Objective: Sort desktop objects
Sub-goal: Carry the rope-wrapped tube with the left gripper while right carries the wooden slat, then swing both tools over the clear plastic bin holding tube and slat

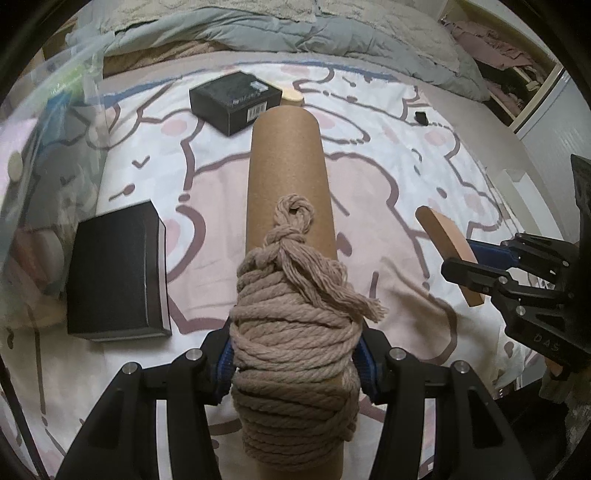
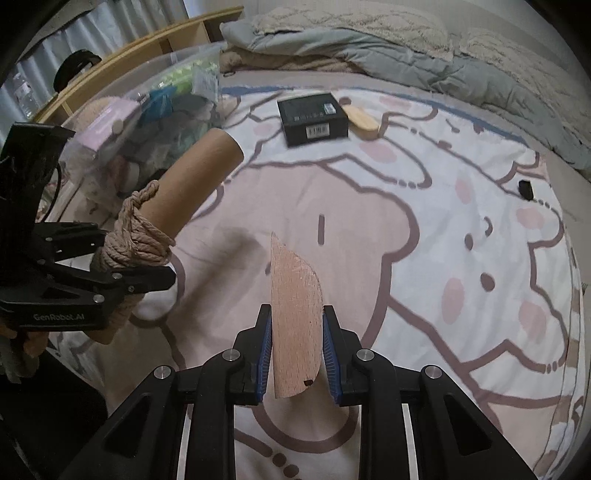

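My left gripper (image 1: 295, 358) is shut on a brown cardboard tube (image 1: 286, 166) wound with beige rope (image 1: 295, 325) at its near end; the tube points away from me above the bed. The same tube (image 2: 195, 177) and left gripper (image 2: 162, 273) show at the left of the right wrist view. My right gripper (image 2: 297, 350) is shut on a flat wooden piece (image 2: 295, 306) with a curved edge, held on edge between the blue pads. That wooden piece (image 1: 448, 240) and the right gripper (image 1: 469, 262) appear at the right of the left wrist view.
A cartoon-print bedsheet (image 2: 443, 229) lies below. On it are a black box with a barcode (image 1: 236, 99), a black book-like box (image 1: 118, 273), a pale wooden piece (image 2: 364, 120) and a small black item (image 2: 526, 190). A clear plastic bin (image 2: 147, 122) of mixed things stands left; a grey duvet (image 1: 295, 33) lies behind.
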